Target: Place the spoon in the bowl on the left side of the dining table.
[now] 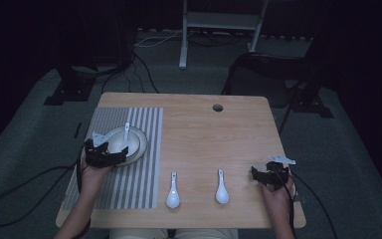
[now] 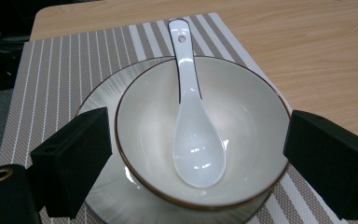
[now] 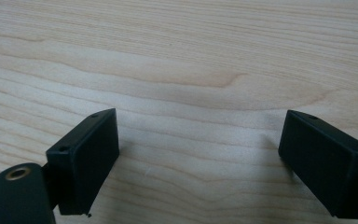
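Observation:
A white bowl point(image 1: 123, 140) point(image 2: 242, 116) sits on a plate point(image 1: 140, 149) point(image 2: 103, 196) on the striped placemat point(image 1: 139, 164) point(image 2: 60, 60). A white spoon point(image 1: 126, 133) point(image 2: 193, 130) lies inside the bowl, handle pointing away. My left gripper point(image 1: 110, 154) point(image 2: 198, 161) is open, its jaws on either side of the bowl's near rim without touching it. Two more white spoons point(image 1: 172, 191) point(image 1: 221, 188) lie on the bare wood near the front edge. My right gripper point(image 1: 259, 175) point(image 3: 200, 158) is open just above the wooden table point(image 3: 182, 60), right of those spoons.
The table point(image 1: 204, 134) has a round cable hole point(image 1: 218, 107) at the back. Cables trail from both grippers over the table edges. A white stand point(image 1: 219, 25) and dark equipment legs stand on the floor beyond.

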